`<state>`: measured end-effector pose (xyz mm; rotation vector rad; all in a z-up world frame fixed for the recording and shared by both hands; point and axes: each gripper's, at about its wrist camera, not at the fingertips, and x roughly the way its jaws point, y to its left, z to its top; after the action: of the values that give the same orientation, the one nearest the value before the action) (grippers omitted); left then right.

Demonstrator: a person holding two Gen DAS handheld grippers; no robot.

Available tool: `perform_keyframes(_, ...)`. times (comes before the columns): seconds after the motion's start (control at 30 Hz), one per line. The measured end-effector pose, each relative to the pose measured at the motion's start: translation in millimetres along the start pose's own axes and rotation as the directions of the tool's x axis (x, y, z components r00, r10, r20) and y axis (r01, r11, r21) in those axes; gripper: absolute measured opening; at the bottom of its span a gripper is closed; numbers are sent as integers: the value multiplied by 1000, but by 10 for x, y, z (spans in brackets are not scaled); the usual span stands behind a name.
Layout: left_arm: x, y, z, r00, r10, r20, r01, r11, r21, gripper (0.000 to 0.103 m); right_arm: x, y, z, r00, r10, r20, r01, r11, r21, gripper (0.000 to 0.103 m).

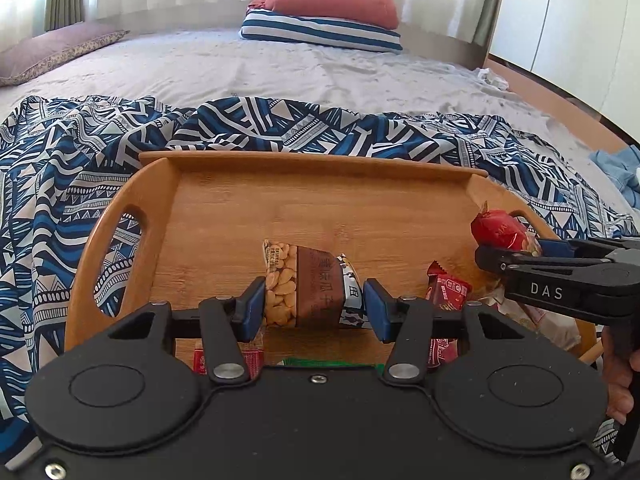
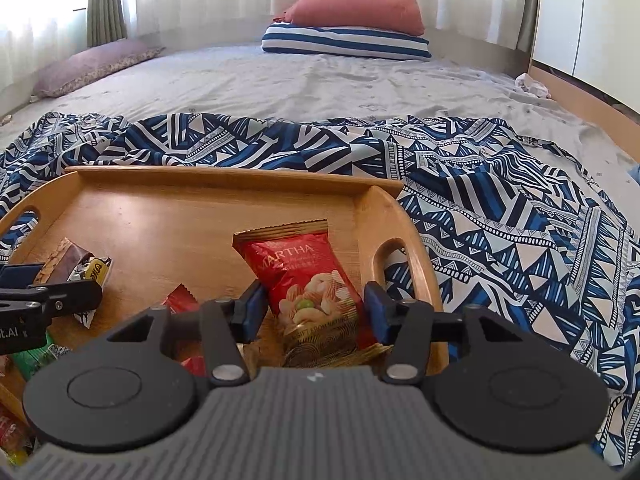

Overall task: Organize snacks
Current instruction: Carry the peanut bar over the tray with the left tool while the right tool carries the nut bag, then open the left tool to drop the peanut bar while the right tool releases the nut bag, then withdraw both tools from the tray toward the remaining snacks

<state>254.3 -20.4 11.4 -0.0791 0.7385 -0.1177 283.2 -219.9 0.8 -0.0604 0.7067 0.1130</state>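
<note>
A wooden tray (image 1: 320,168) with cut-out handles lies on a blue patterned cloth on the bed. My left gripper (image 1: 314,308) is shut on a clear peanut packet (image 1: 304,284) with a brown band, its blue pads pressing both sides over the tray's near part. In the right wrist view my right gripper (image 2: 314,308) is shut on a red MARTHA mixed-nut packet (image 2: 308,276) near the tray's (image 2: 224,174) right handle. The left wrist view shows that red packet (image 1: 500,232) raised in the right gripper (image 1: 532,248). The left gripper (image 2: 24,276) and peanut packet (image 2: 76,264) show at the left edge.
Loose snacks lie in the tray's near part: a small red wrapper (image 1: 448,292), a green packet (image 1: 332,361), and more red ones under the fingers. The patterned cloth (image 2: 500,208) surrounds the tray. Pillows (image 2: 352,32) lie at the bed's far end. A hand (image 1: 620,392) grips the right tool.
</note>
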Motion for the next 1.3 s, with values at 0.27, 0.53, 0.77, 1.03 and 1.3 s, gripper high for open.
perform_keyframes(0.27, -30, -23, 8, 1000, 8, -8, -8, 1000, 4, 58, -15, 1, 35, 998, 53, -20, -53, 998, 16, 78)
perform_keyframes(0.53, -339, -46, 4, 999, 3, 48, -6, 999, 49, 81, -232, 45, 28, 998, 67, 3, -67, 998, -17, 87)
perform_keyframes(0.77, -714, 4, -77, 997, -24, 78, 21, 999, 42, 92, -593, 149, -38, 995, 89, 51, -85, 993, -86, 95)
perform_keyframes(1.03, -1104, 62, -325, 996, -28, 86, 22, 997, 71, 98, -965, 234, -244, 986, 146, 85, -135, 983, -123, 103)
perform_keyframes(1.3, -1378, 114, -697, 996, -39, 76, 35, 997, 62, 99, -1208, 291, -599, 974, 205, 97, -192, 973, -128, 103)
